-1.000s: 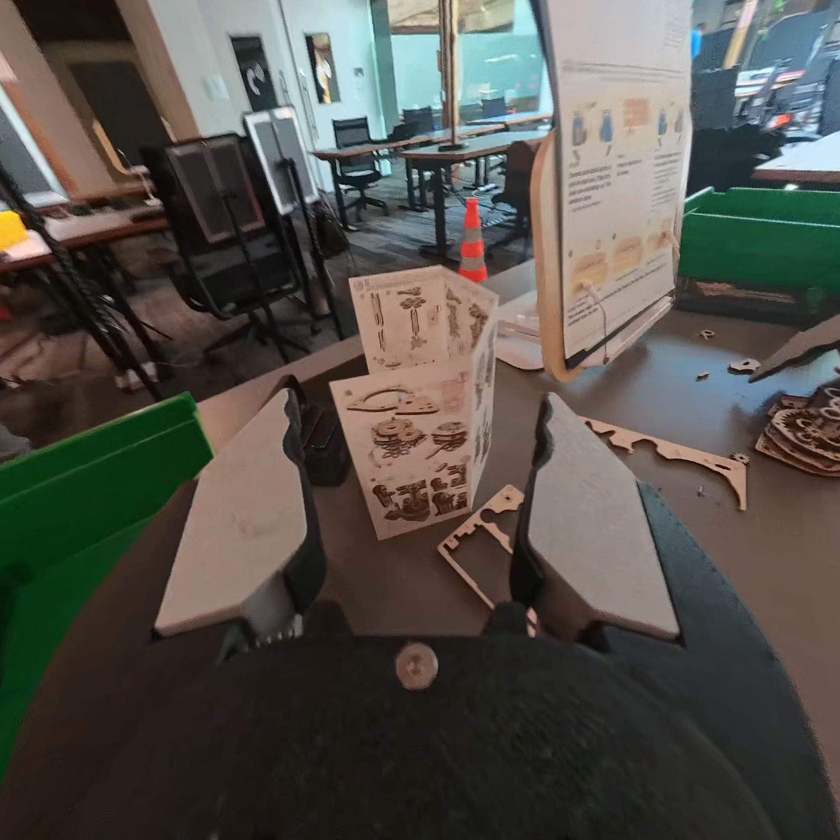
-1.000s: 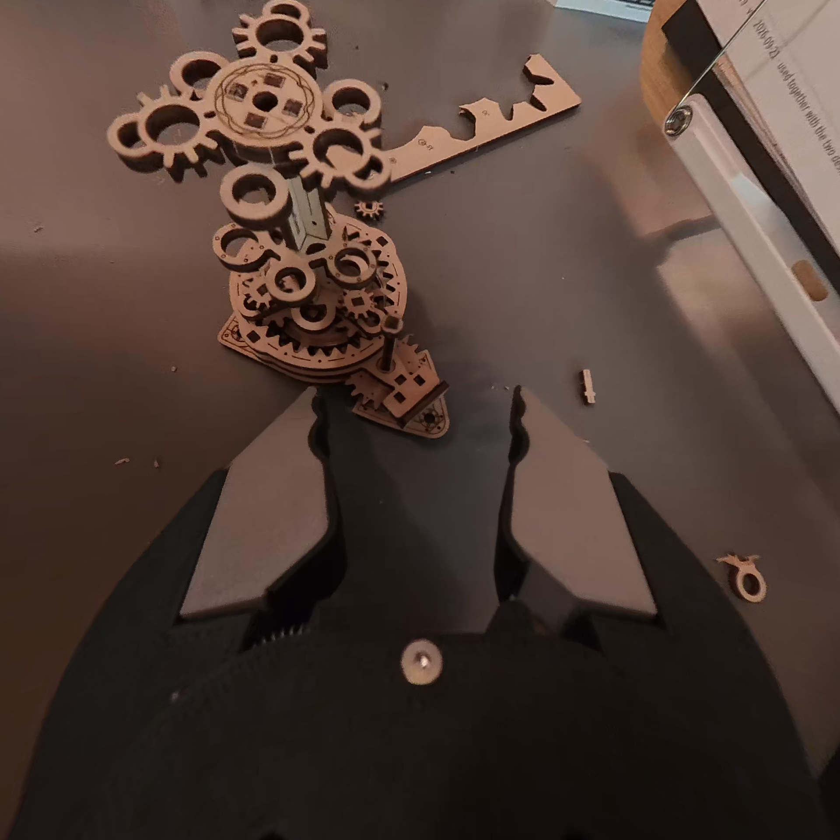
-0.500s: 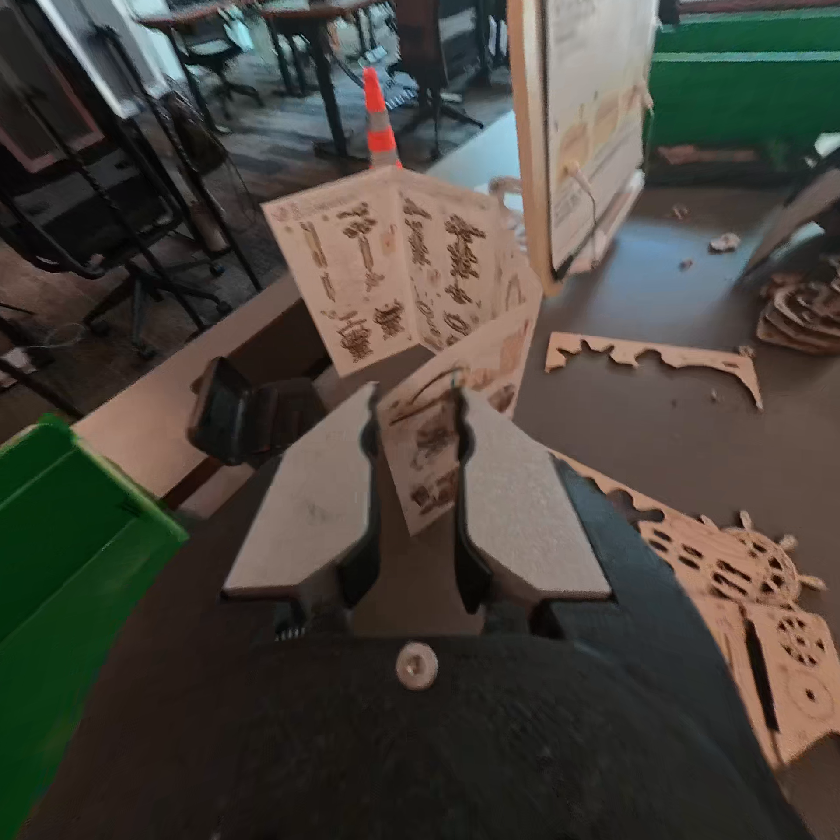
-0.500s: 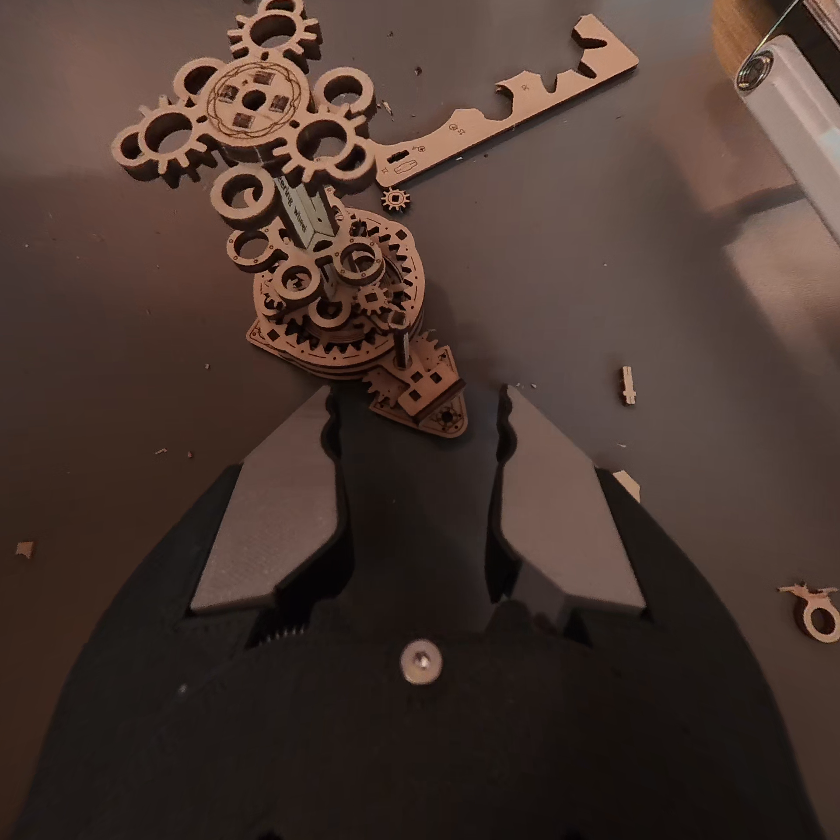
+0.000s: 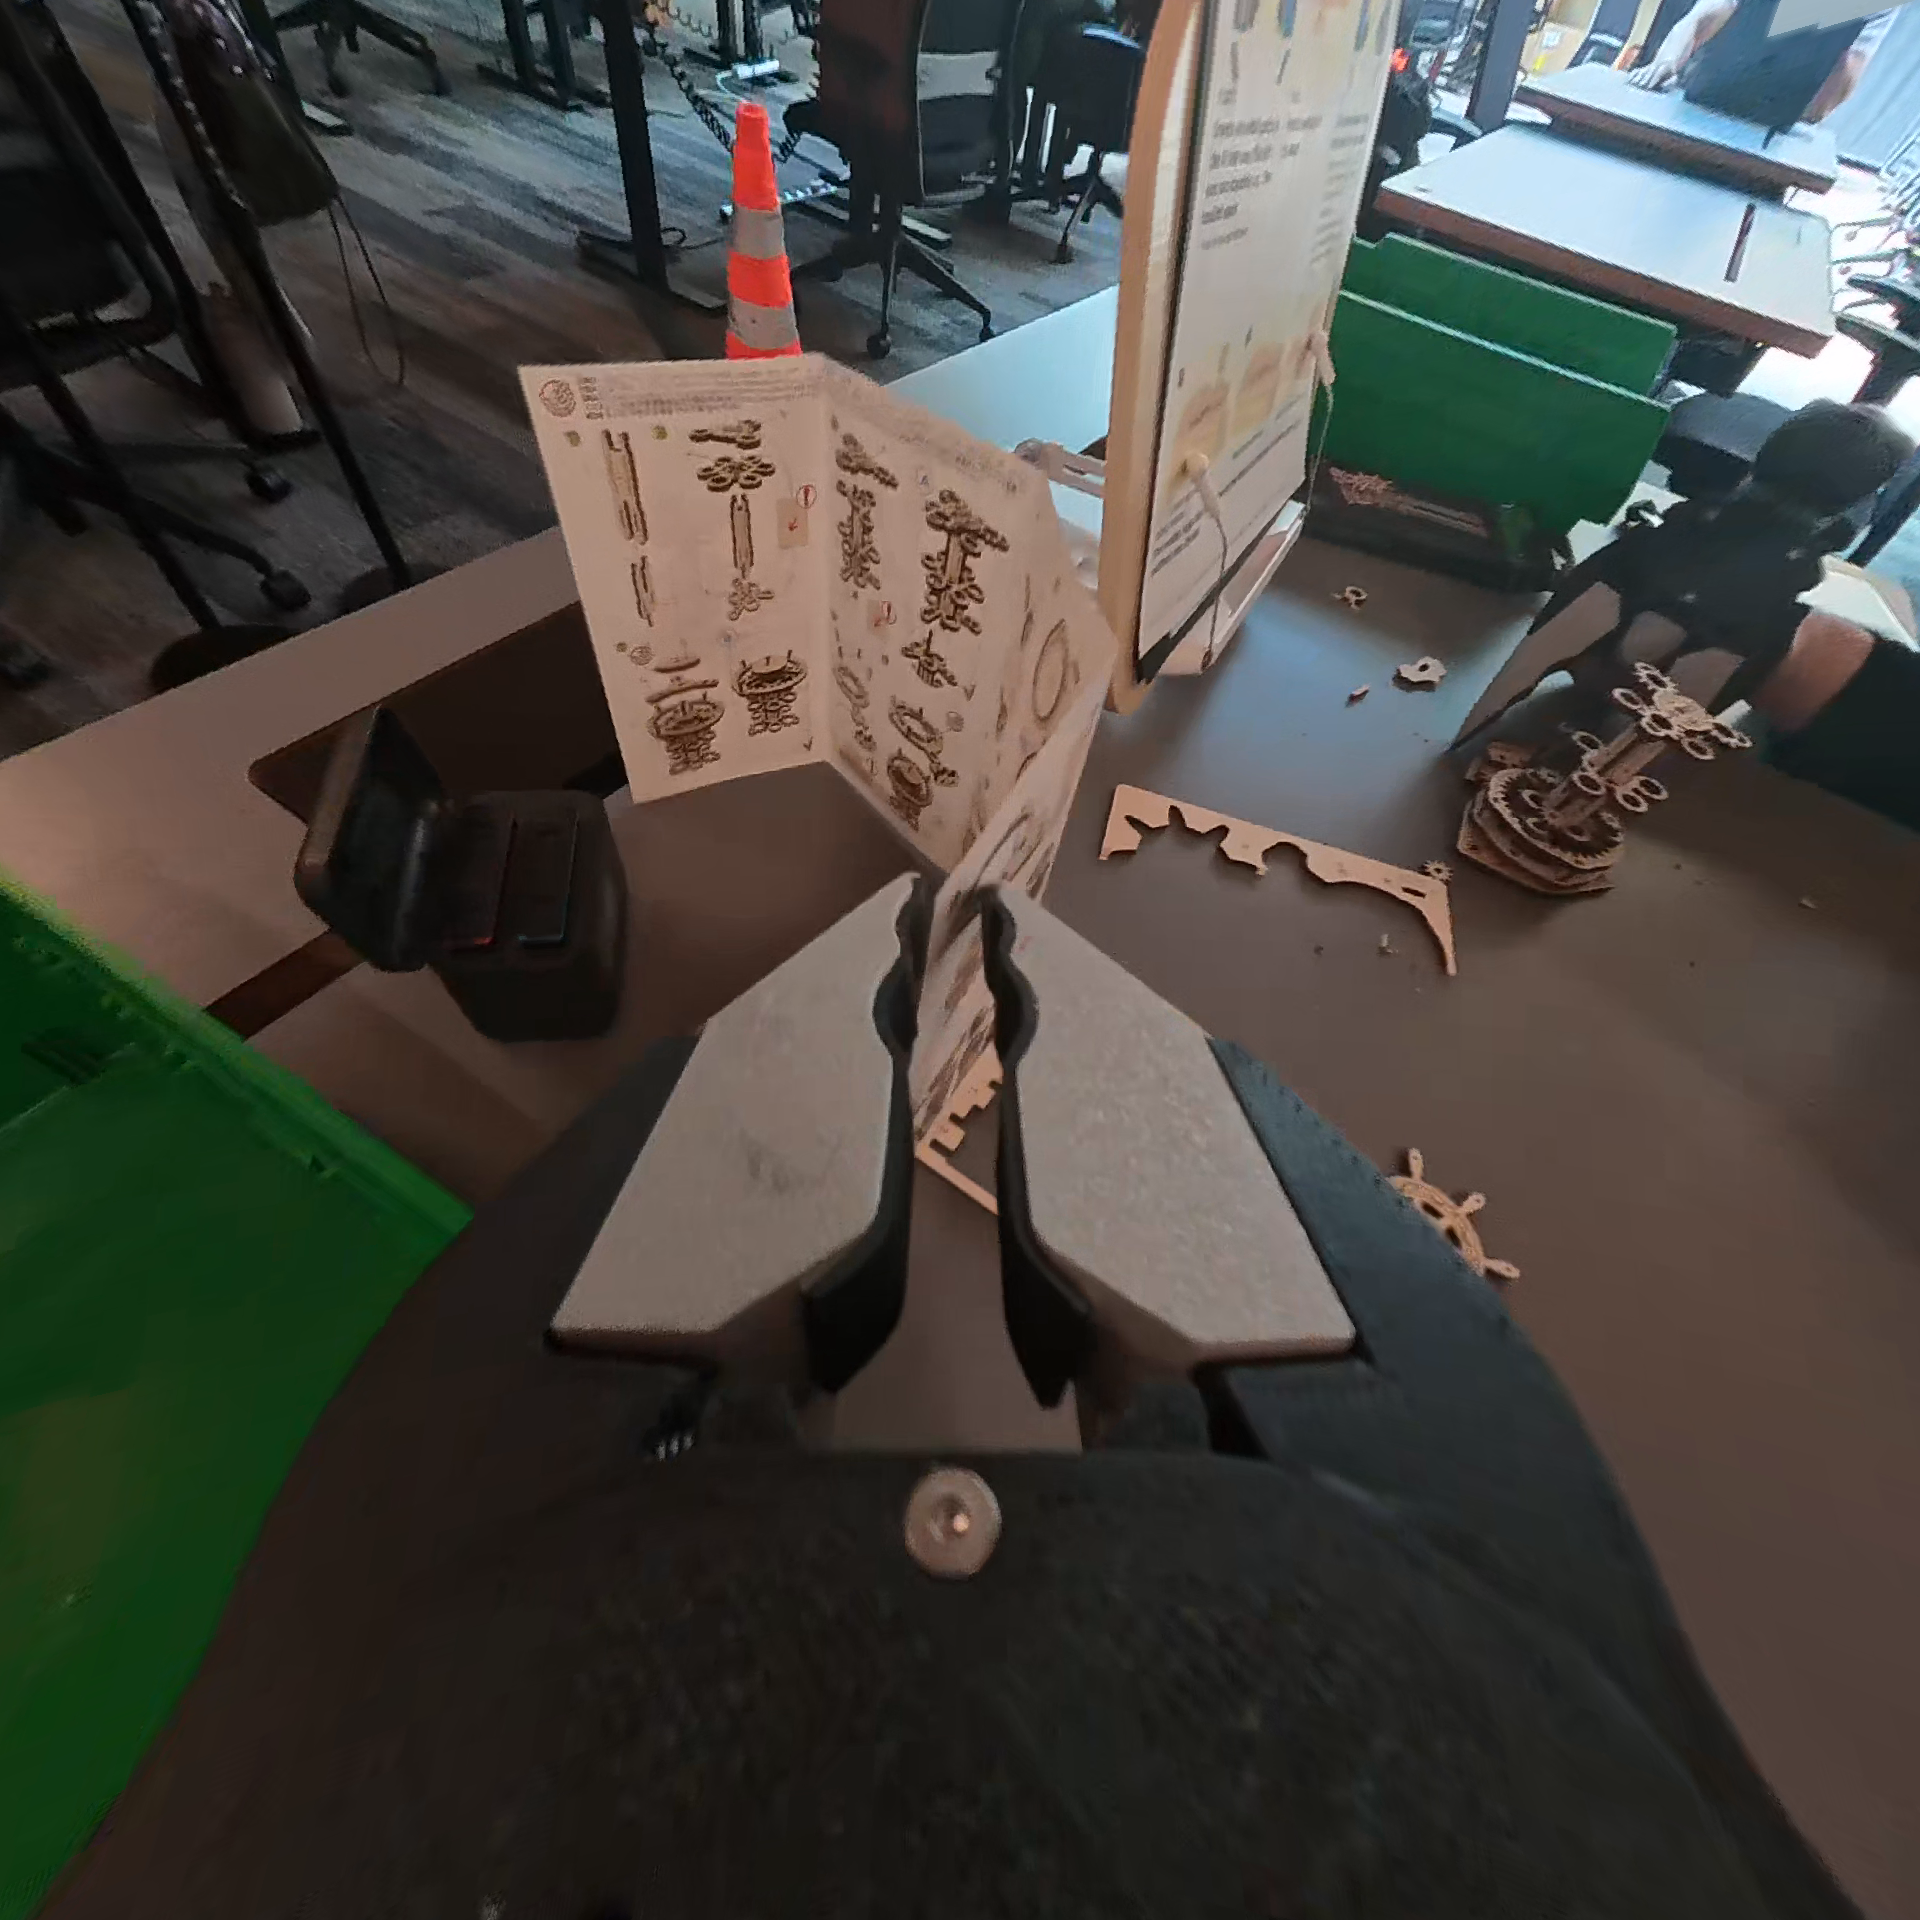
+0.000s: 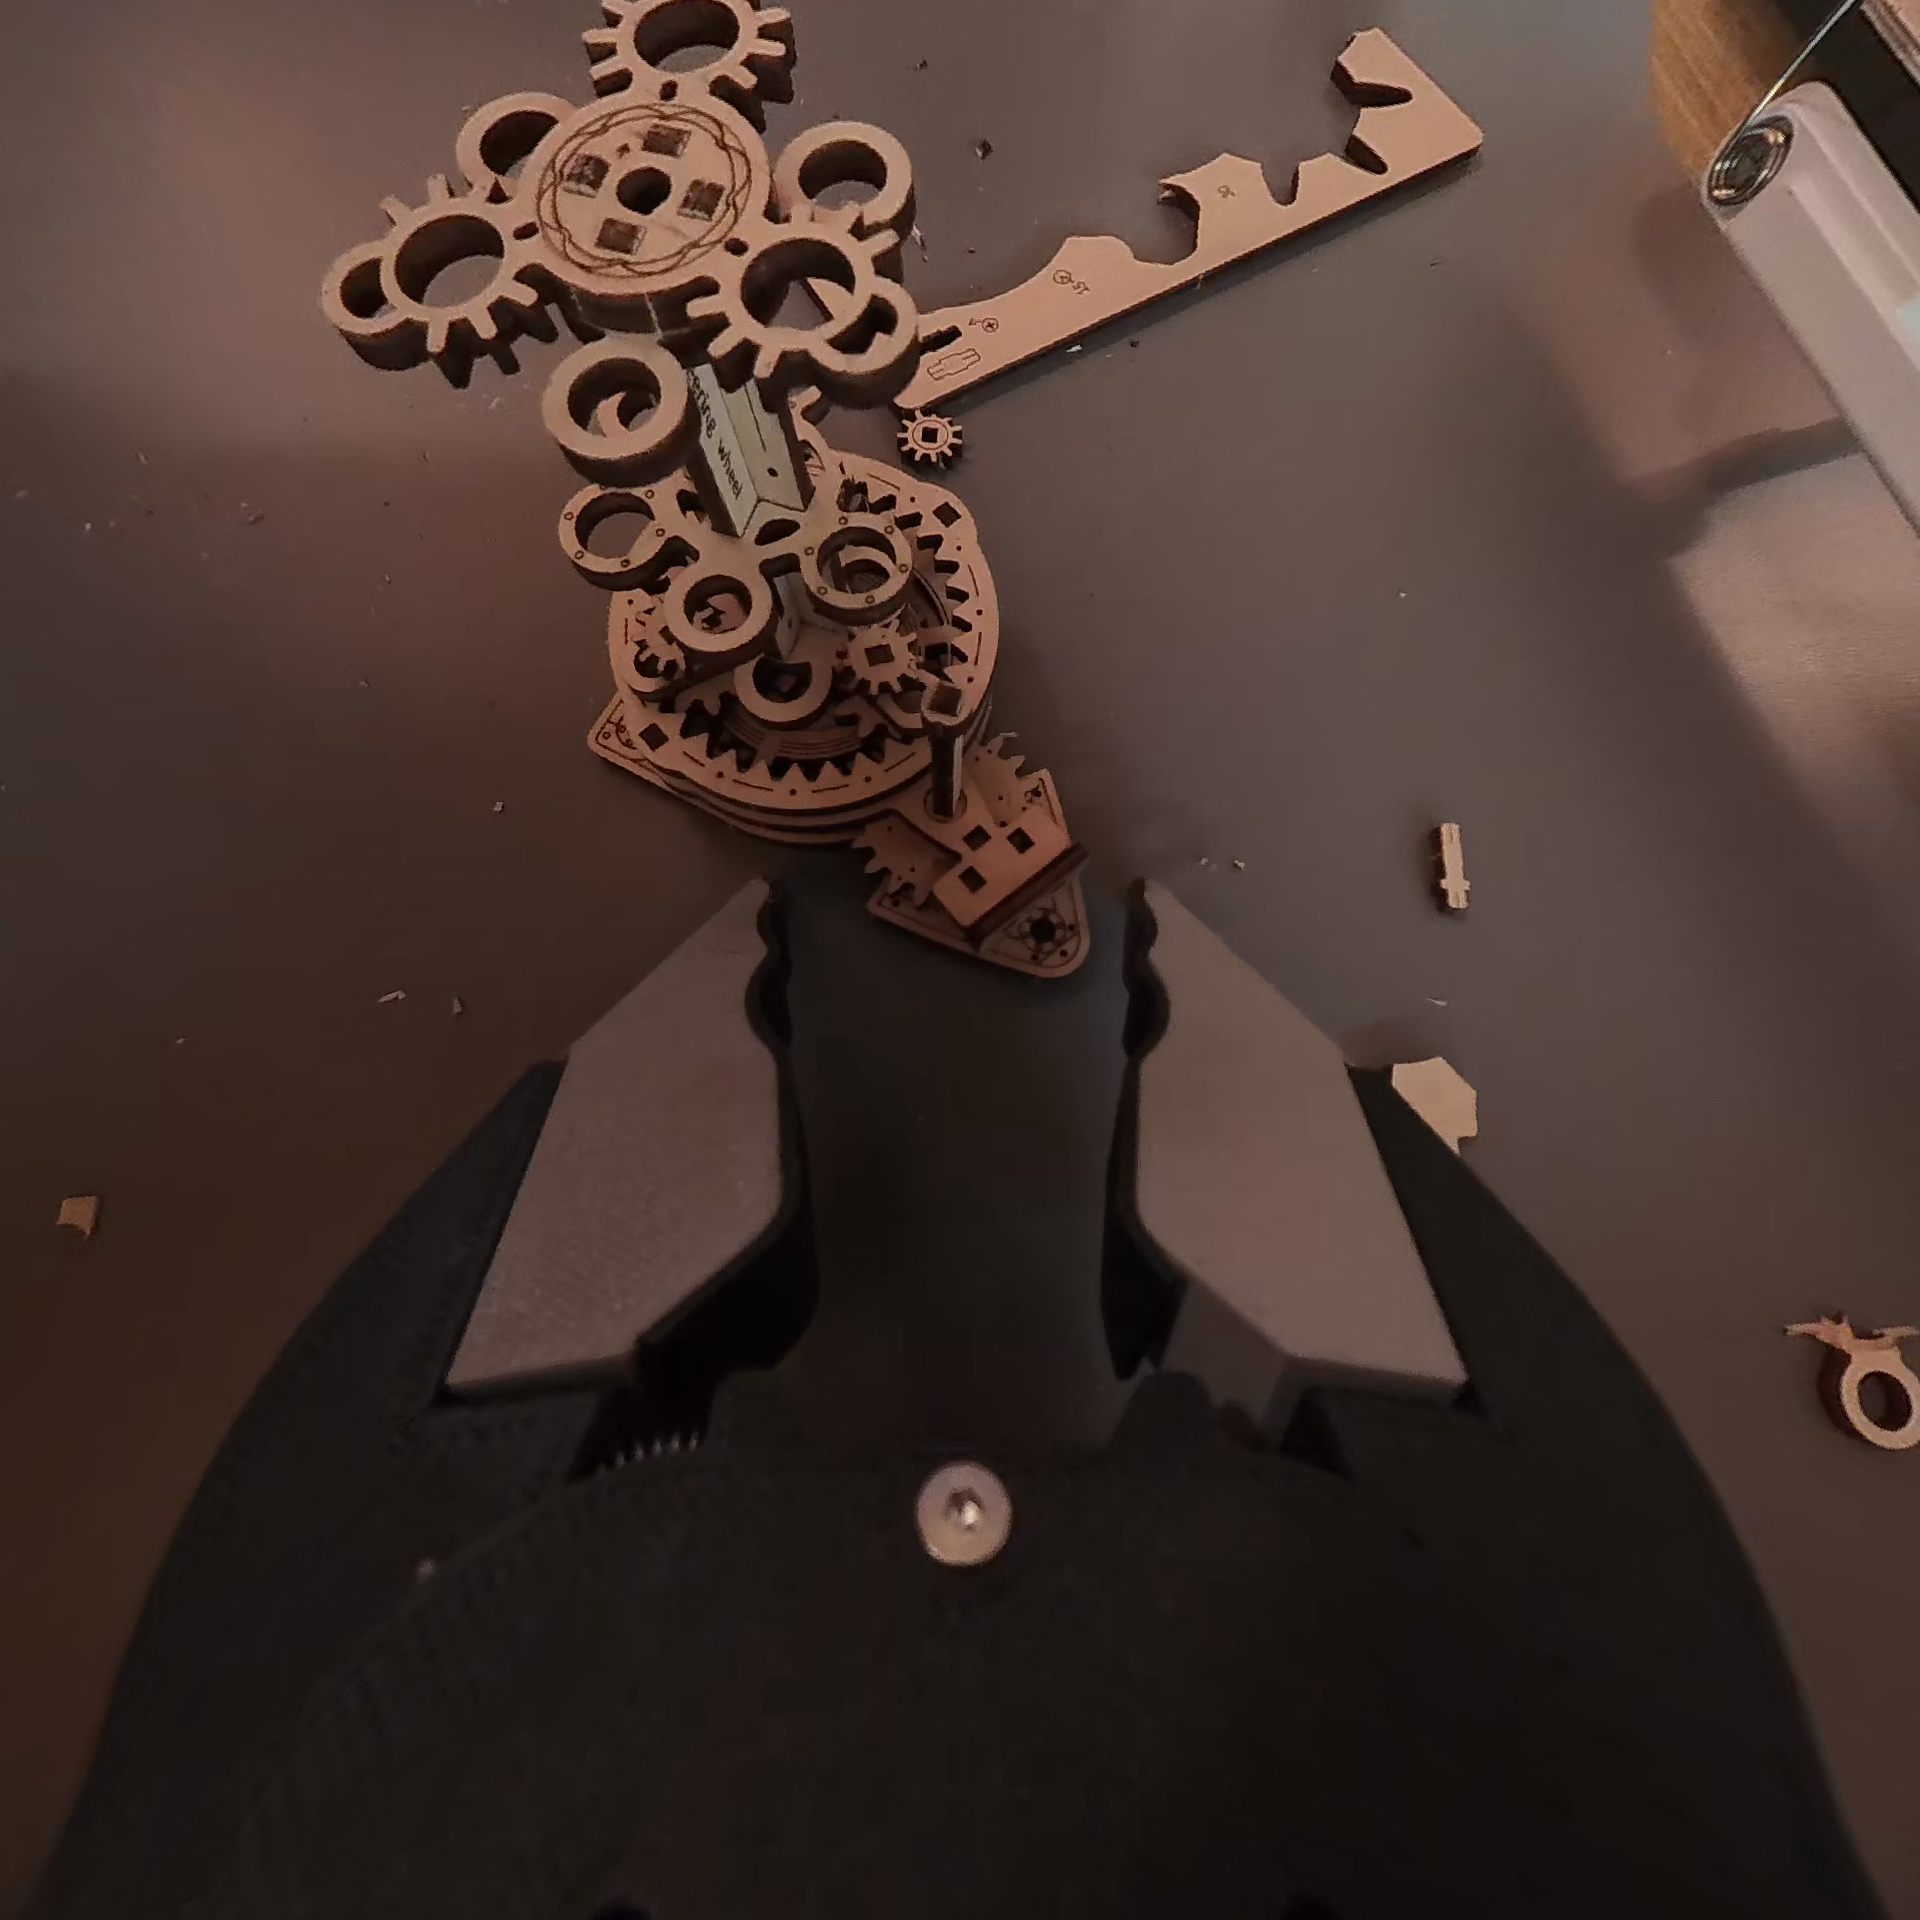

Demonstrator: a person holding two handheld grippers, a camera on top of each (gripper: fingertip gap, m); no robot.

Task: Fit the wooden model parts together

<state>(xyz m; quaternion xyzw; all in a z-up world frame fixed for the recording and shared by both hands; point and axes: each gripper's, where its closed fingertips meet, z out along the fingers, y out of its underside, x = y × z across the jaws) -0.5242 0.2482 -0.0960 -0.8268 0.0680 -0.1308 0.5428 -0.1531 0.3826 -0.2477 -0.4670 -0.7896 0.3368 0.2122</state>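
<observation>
My left gripper is shut on the near panel of a folded paper instruction leaflet, held up off the dark table. The half-built wooden gear model stands on the table, a ringed top plate on a post over a round geared base. It also shows far right in the left wrist view. My right gripper is open and empty, just above the table at the model's pointed base tab. The right gripper also shows in the left wrist view.
A cut-out wooden strip lies beyond the model. Small loose pieces: a tiny gear, a peg, a ring part, a ship's-wheel part. A clipboard stand, green bins and a black case ring the work area. There is about 45 cm between the tips of the two grippers.
My left gripper closed on the leaflet and lifted it, swinging its view rightward. My right gripper crept closer to the model's base and stayed open.
</observation>
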